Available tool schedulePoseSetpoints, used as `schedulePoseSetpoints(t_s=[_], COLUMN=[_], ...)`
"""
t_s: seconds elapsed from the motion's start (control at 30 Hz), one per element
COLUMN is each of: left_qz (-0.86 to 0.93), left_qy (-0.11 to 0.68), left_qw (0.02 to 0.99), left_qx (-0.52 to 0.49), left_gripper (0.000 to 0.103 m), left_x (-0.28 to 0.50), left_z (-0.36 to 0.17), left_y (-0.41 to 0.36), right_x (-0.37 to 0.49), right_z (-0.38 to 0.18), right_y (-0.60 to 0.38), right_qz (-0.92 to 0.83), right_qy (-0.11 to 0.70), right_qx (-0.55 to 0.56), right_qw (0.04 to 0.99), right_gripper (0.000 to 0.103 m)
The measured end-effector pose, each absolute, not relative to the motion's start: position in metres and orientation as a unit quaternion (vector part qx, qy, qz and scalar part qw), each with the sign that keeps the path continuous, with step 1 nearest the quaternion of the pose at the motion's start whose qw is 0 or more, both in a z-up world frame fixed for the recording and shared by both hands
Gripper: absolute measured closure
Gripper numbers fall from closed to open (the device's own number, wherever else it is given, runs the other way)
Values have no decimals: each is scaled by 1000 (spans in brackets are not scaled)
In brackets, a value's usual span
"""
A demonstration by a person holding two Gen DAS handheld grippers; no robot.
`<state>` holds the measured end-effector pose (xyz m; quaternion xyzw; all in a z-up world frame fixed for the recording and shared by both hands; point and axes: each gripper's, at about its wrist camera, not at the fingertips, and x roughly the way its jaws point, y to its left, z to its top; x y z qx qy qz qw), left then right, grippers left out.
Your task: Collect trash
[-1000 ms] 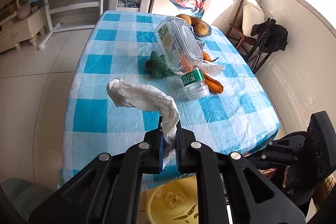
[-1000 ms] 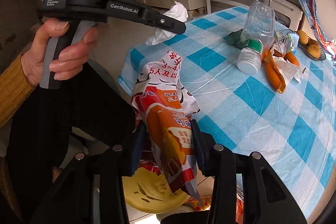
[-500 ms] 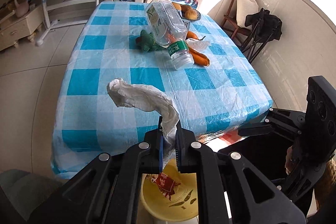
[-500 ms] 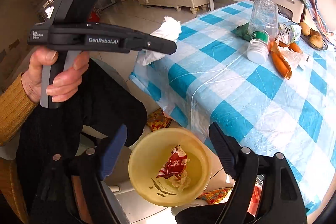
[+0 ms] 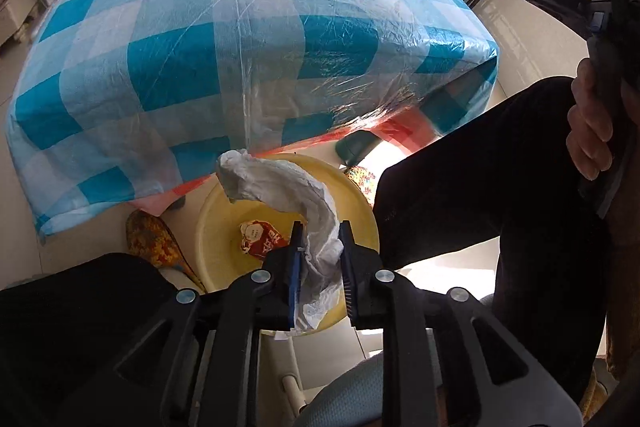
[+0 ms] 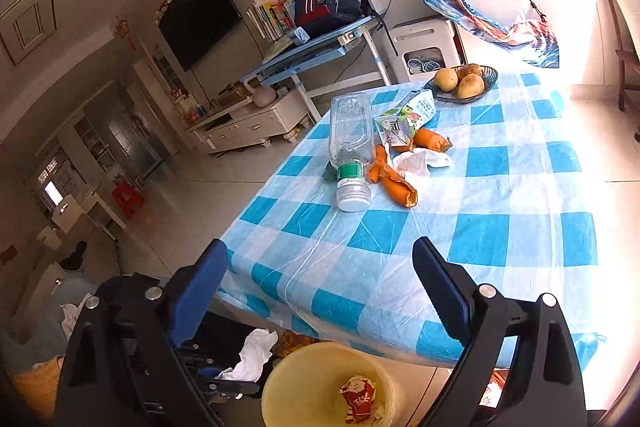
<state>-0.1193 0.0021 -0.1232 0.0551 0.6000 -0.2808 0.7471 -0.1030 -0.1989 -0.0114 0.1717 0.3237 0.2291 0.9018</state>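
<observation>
- Over the yellow bin (image 5: 362,205), the left gripper (image 5: 320,251) points down with its jaws opening — the crumpled white tissue (image 5: 288,187) sits between its pads, loosely.
- Red wrapper (image 5: 260,241) lies at the bin's bottom.
- Right gripper (image 6: 320,267) hangs spread wide and empty, jaws opening, before the checked table (image 6: 500,227) — plastic bottle (image 6: 350,147), carrot peel (image 6: 394,181) and carton (image 6: 410,115) lie there.
</observation>
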Motion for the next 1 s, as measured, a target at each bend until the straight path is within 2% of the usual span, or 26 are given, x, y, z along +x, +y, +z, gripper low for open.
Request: schedulePoseSetpoints(t_s=[0.07, 0.13, 0.27, 0.4, 0.5, 1.0], left_qz=[-266, -260, -199, -104, -54, -5], left_qy=[598, 583, 510, 392, 334, 322], left_qw=[752, 765, 829, 904, 933, 942], left_qx=[78, 86, 116, 136, 125, 96], left_gripper=[45, 38, 34, 22, 16, 12], left_x=[-122, -122, -119, -118, -117, -113], left_z=[-125, -120, -96, -61, -40, -31], left_y=[-1, -2, 1, 9, 20, 44], right_x=[-107, -107, -111, -114, -118, -114], right_z=[-12, -14, -15, -12, -9, -19], right_y=[-199, -199, -198, -198, -198, -186], right_qz=[222, 213, 183, 146, 121, 82], right_qy=[323, 321, 309, 286, 272, 282], right_qx=[164, 153, 123, 89, 76, 20], right_qw=[905, 910, 925, 943, 952, 956], right_gripper=[13, 13, 13, 12, 11, 9])
